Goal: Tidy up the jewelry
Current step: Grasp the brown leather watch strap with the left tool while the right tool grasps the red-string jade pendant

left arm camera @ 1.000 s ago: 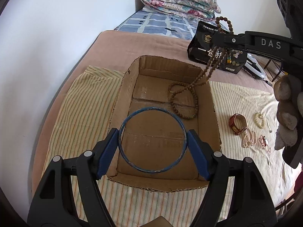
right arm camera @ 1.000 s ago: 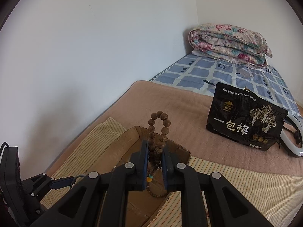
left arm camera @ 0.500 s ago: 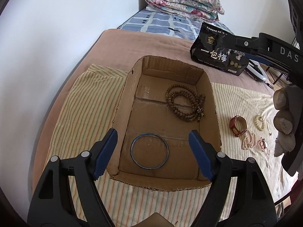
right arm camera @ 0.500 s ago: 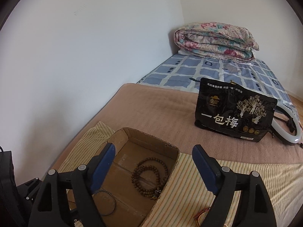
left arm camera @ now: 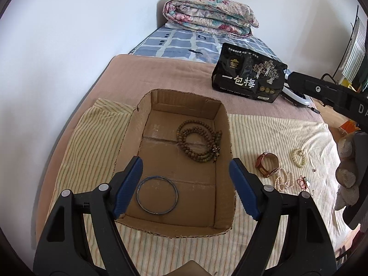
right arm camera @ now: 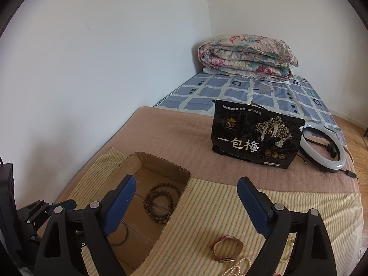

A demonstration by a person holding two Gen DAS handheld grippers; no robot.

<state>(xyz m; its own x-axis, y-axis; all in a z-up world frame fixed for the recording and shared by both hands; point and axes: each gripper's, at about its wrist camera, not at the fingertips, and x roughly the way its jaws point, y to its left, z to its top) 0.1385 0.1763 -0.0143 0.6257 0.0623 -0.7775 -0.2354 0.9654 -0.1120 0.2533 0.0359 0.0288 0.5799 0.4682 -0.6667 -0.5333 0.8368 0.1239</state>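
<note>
Two pieces already lie in the cardboard box (left arm camera: 220, 115): the wooden bead strand (left arm camera: 199, 143) toward frame centre and the blue bangle (left arm camera: 157, 194) at lower left. Both the left gripper (left arm camera: 185, 184) and the right gripper (right arm camera: 186, 203) stand wide and empty. The likely next pick is the red watch (right arm camera: 226, 248) at the right wrist view's lower centre, just beside the pearl strand (right arm camera: 237, 269); I would close on its band alone. The striped cloth (left arm camera: 276, 138) leaves open room; the box's right wall is the edge to clear.
</note>
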